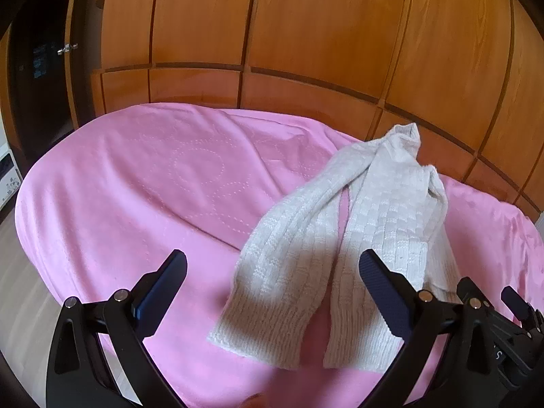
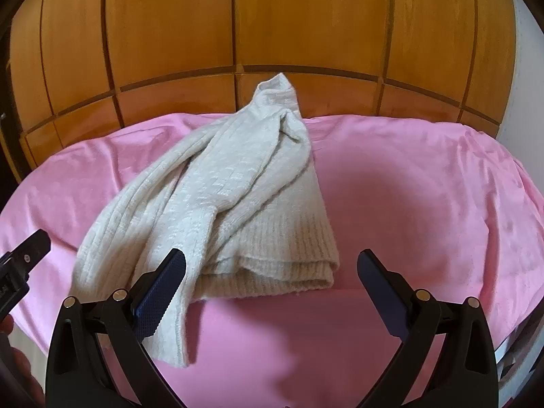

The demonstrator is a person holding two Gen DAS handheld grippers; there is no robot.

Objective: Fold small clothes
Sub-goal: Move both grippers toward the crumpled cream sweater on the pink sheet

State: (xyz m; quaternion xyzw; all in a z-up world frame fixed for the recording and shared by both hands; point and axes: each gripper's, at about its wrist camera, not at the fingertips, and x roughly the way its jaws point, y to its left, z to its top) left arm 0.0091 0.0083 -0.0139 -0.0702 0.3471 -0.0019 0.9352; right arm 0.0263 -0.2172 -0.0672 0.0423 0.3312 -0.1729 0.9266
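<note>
Left gripper point(image 1: 272, 272) jaws wide, sweater point(image 1: 343, 238) hem beneath, pink blanket point(image 1: 136, 187) bare leftward

Supporting surface: a bed point(image 2: 425, 210), covered by a pink blanket point(image 1: 136, 187) stitched with dotted circles and lightly creased. One cream knitted sweater point(image 2: 238, 187) is laid directly on the blanket, bunched, its sleeves trailed toward the near edge, its ribbed hem doubled over. What appears to be a collar is raised at the far side
</note>
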